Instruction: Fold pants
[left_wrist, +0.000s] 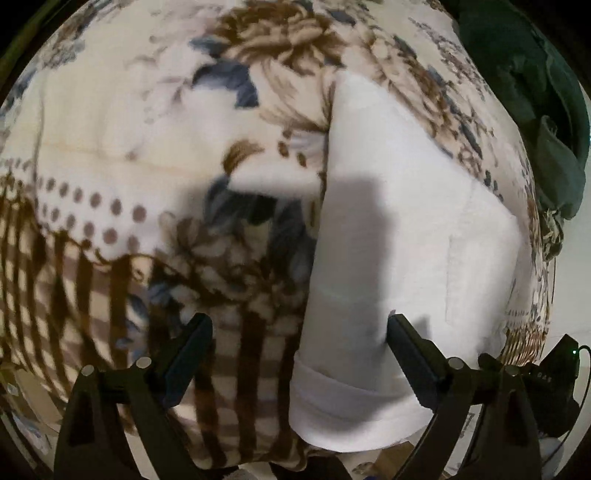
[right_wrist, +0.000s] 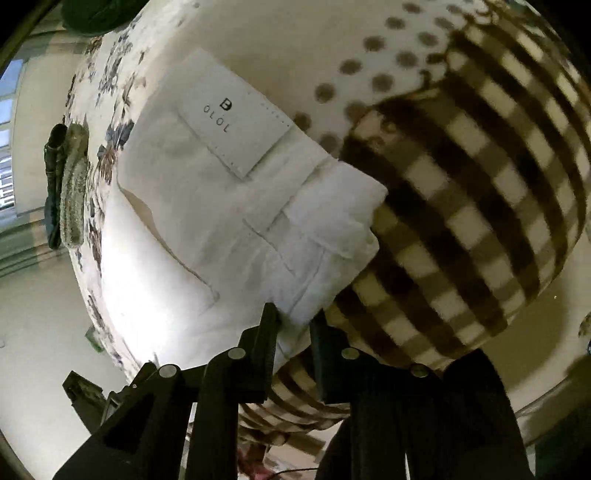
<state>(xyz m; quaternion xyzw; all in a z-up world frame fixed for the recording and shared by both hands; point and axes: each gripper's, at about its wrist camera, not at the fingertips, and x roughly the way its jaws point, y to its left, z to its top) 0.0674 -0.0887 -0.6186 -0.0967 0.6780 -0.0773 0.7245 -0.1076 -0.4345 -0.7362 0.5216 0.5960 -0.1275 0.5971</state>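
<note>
In the left wrist view, the left gripper (left_wrist: 295, 334) is pointing steeply down over a bed, its two black jaws standing wide apart with nothing pressed between them. The white pants (left_wrist: 399, 229) are lying on the patterned blanket (left_wrist: 122, 122) to the right of centre, running as a long folded band from the upper middle down to the lower edge, where a turned-up hem is showing. The right-hand jaw's tip is sitting over the white cloth near its lower part; whether it is touching the cloth I cannot tell. The left-hand jaw is hanging over the blanket's brown check border. A dark green garment (left_wrist: 528, 96) is lying at the upper right edge of the bed.

In the right wrist view, the right gripper (right_wrist: 293, 325) is closing narrowly on a corner of the white pants (right_wrist: 207, 229), the cloth's edge being pinched between the two black jaws. The pants are spreading up and left from that grip, showing a pocket seam and a sewn white label patch (right_wrist: 236, 110) with dark lettering. The checked and dotted blanket (right_wrist: 480, 184) is filling the right side. A dark rolled garment (right_wrist: 66, 184) is lying at the far left edge of the bed.
</note>
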